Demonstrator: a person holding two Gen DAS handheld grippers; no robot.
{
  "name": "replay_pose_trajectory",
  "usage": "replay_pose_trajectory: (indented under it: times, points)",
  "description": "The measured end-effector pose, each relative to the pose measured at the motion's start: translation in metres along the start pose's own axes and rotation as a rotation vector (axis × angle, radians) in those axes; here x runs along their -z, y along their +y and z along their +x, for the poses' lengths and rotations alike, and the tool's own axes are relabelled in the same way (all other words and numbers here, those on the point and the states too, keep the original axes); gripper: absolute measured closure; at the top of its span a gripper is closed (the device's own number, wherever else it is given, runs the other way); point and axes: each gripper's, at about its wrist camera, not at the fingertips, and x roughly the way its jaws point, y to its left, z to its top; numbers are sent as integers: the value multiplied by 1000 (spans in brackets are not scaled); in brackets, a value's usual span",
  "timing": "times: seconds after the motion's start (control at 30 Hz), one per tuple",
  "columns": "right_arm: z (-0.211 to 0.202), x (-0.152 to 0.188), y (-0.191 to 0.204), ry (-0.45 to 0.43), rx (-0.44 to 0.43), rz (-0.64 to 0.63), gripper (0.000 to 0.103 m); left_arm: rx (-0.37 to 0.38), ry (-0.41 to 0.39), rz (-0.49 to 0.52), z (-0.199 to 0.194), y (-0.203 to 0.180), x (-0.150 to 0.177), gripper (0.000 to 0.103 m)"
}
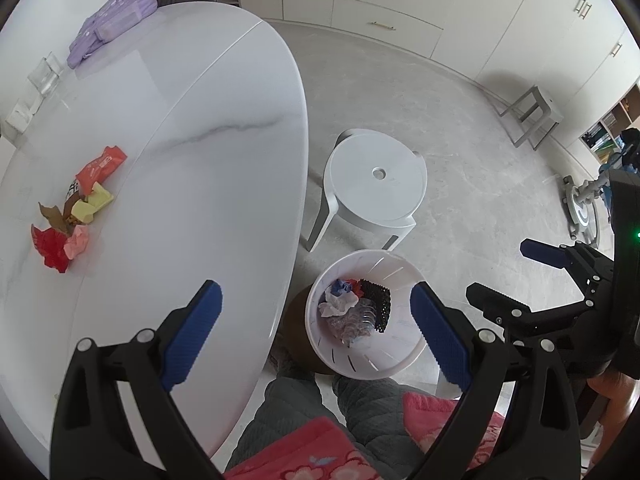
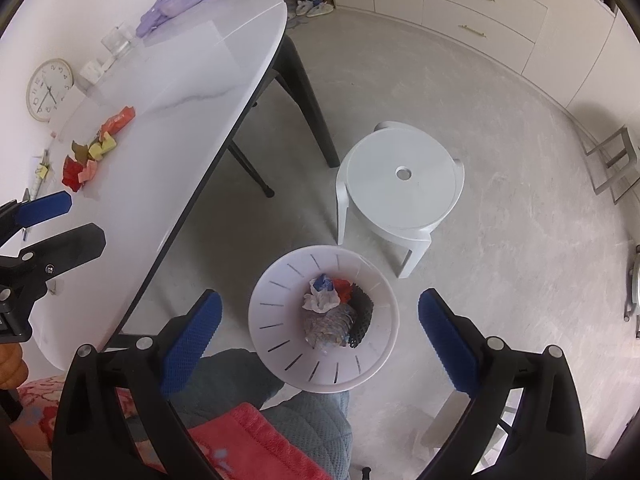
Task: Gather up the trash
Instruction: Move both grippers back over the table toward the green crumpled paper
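A pale kitchen-dining room is lying under flat daylight, with cream drawer fronts running along the far wall and a grey stone-look floor. The white marble-veined surface [image 1: 192, 128] is still carrying a cluster of crumpled wrappers [image 1: 78, 210], red, yellow, pink and brown, sitting well in from the edge. Beside the surface, on the floor, a white slotted bin [image 2: 280, 292] is already holding several pieces: a white tissue, red and blue scraps, a black mesh item and a clear crinkled bottle. The right claw [image 2: 320, 340] is hanging directly over the bin, its blue pads standing wide apart with nothing between them; I am judging that a piece has been let go into the bin. The left claw [image 1: 316, 336] is likewise standing wide and empty, positioned over the edge of the surface and the bin's rim. I am judging the task as partly done: some trash is binned, the wrapper cluster is remaining. Other items are occupying the surface: a lilac pouch [image 1: 112, 20], a clear glass [image 1: 46, 74] and a wall clock [image 2: 50, 90] lying flat. A white round stool [image 2: 400, 184] is standing just beyond the bin, not blocking it. The person's knees, in grey quilted trousers, are sitting close under both claws, and the wrappers are lying a fair reach away.
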Motion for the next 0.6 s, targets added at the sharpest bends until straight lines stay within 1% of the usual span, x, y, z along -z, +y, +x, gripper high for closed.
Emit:
replay_pose_trajectory:
  times: [0.4, 0.5, 0.6]
  points:
    - [0, 0, 13, 1, -8, -27, 5, -5, -3, -37, -3, 13, 5, 12]
    - [2, -3, 17, 5, -12, -36, 5, -16, -9, -74, -5, 24, 7, 12]
    - [4, -9, 27, 8, -24, -58, 5, -37, -17, -133, -8, 44, 11, 12]
